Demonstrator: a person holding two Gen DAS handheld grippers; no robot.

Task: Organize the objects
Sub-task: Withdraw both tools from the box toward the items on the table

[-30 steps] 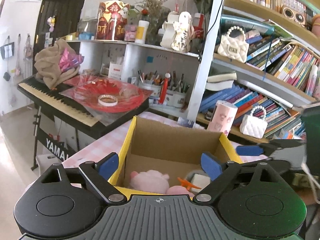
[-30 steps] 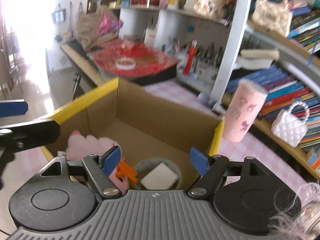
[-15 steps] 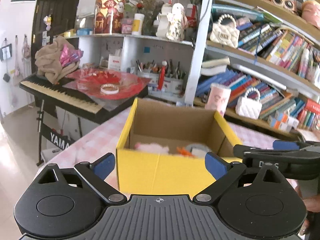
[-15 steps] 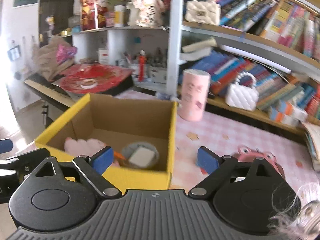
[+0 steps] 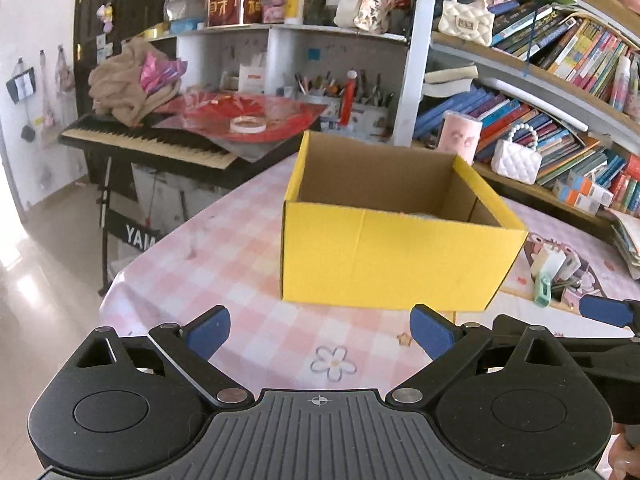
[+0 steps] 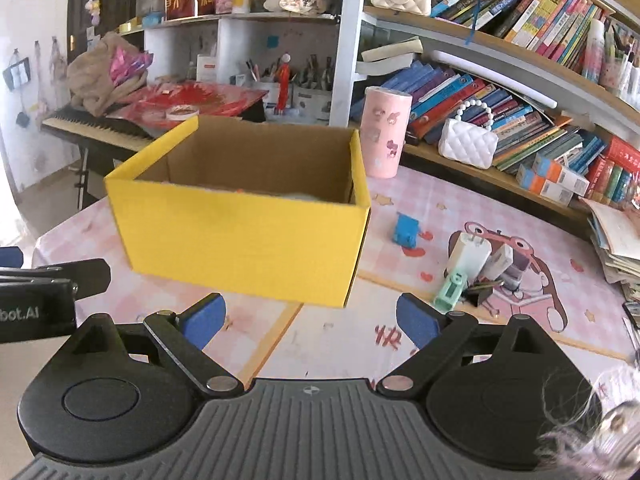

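Note:
A yellow cardboard box (image 5: 400,256) (image 6: 240,240) stands open-topped on the pink checked table (image 5: 224,264); its front wall hides nearly all that lies inside. My left gripper (image 5: 320,330) hovers open and empty in front of the box. Beside it, my right gripper (image 6: 310,320) faces the box's near right corner, its jaws opening with nothing between them. To the right of the box lie a small blue toy (image 6: 406,230), white charger plugs (image 6: 468,254) and a pale green piece (image 6: 450,290).
A pink cup (image 6: 384,132) stands behind the box, a white handbag (image 6: 468,142) beside it under crowded bookshelves. A piano keyboard (image 5: 148,144) with red plastic on it stands off the table's far left edge. Stacked papers (image 6: 616,240) lie at the right.
Both grippers have drawn back from above the box toward the table's near side. The toys inside have dropped out of sight behind its front wall. The right jaws stand wider.

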